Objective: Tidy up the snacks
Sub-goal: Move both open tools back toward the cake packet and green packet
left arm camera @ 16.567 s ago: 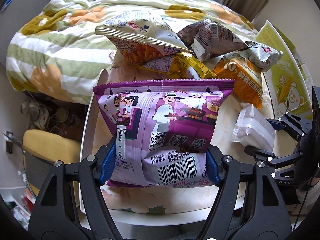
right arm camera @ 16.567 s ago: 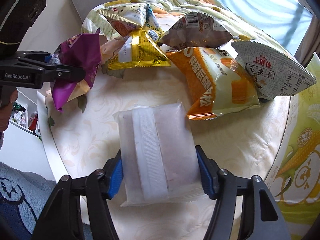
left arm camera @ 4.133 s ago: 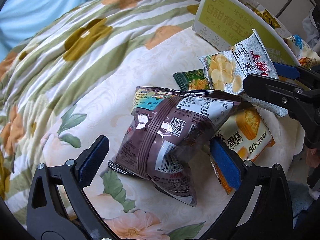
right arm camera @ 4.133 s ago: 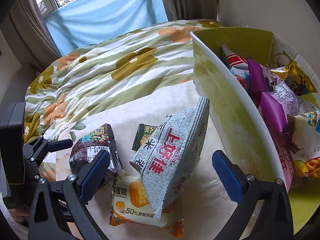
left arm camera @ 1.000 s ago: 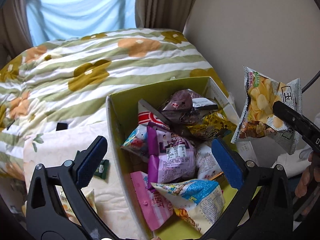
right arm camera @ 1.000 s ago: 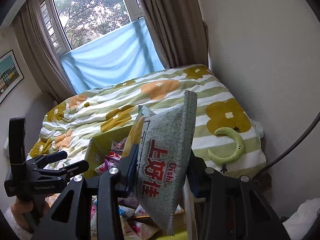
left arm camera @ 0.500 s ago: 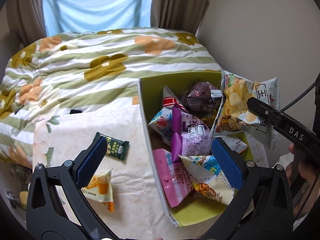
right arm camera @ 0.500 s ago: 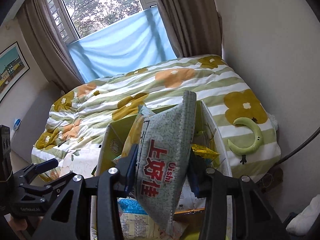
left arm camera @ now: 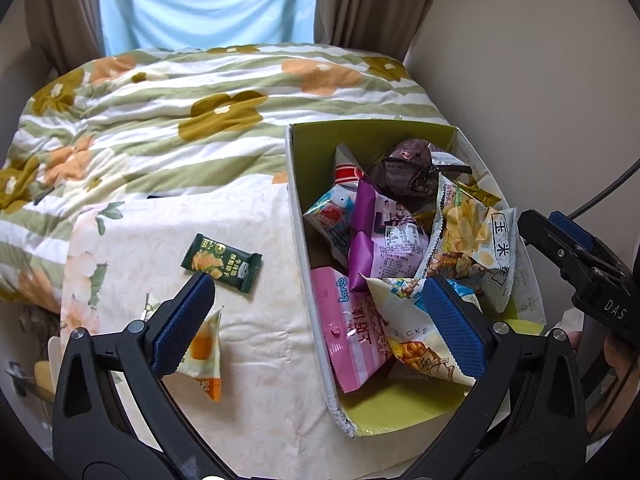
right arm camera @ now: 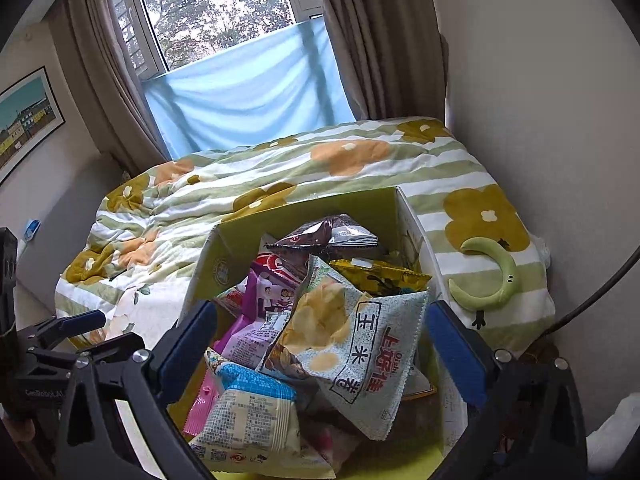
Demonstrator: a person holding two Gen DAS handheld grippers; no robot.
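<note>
A green-lined cardboard box [left arm camera: 298, 208] [right arm camera: 240, 236] stands on the floral table cover and holds several snack bags. The grey-green chip bag [left arm camera: 472, 240] [right arm camera: 356, 344] lies on top of the pile, free of any finger. My right gripper [right arm camera: 320, 344] is open and empty above the box; it also shows at the right edge of the left wrist view [left arm camera: 576, 252]. My left gripper [left arm camera: 320, 316] is open and empty over the box's left wall. A dark green biscuit pack [left arm camera: 221, 262] and an orange cake pack [left arm camera: 202, 356] lie on the table left of the box.
The table cover [left arm camera: 256, 360] has a flowered quilt [left arm camera: 200, 108] on the bed behind it. A wall [left arm camera: 520, 80] runs close along the box's right side. A green crescent toy [right arm camera: 492, 276] lies on the bed at right. The left gripper shows at lower left in the right wrist view [right arm camera: 76, 332].
My right gripper has opened and dropped the grey-green chip bag into the box. My left gripper has drifted left and nearer, so the table packs sit closer.
</note>
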